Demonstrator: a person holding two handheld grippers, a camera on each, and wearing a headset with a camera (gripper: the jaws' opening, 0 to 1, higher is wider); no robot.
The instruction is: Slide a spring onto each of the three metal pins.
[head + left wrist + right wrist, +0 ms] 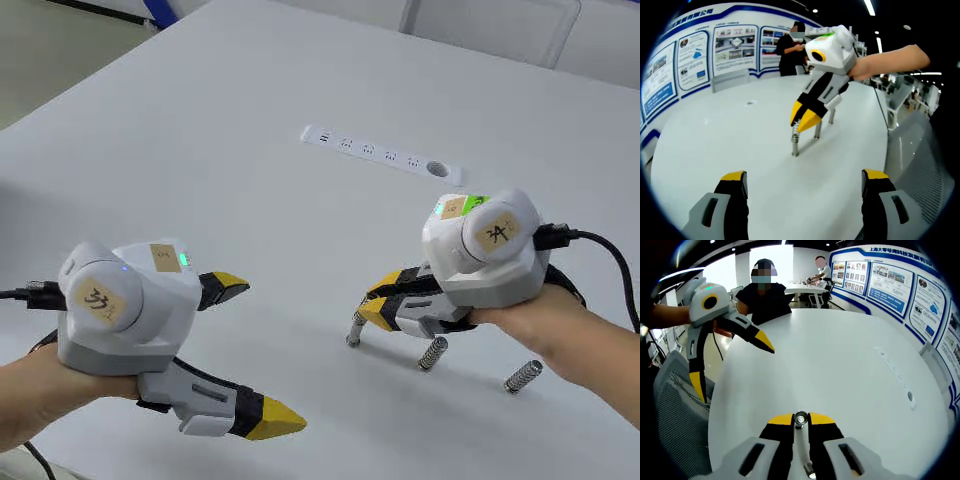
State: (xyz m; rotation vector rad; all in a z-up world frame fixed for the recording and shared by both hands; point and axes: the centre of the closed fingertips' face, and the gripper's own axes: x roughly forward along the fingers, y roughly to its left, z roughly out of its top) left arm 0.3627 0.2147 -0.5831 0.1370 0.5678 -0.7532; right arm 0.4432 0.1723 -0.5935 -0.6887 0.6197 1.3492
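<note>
The right tool (pixel 378 300) was closed narrowly on a spring (pixel 797 129), which sat at the top of an upright metal pin (pixel 354 330) on the white counter (pixel 200 150). To its right stood a second pin (pixel 432 352) and a third pin (pixel 523 376), both showing coils. The left tool (pixel 255 350) hung well apart, jaws spread wide and holding nothing. A power strip (pixel 385 153) lay farther back.

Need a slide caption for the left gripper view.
Right tool grips a spring over a standing metal pin on the white table; open left tool in foreground.
</note>
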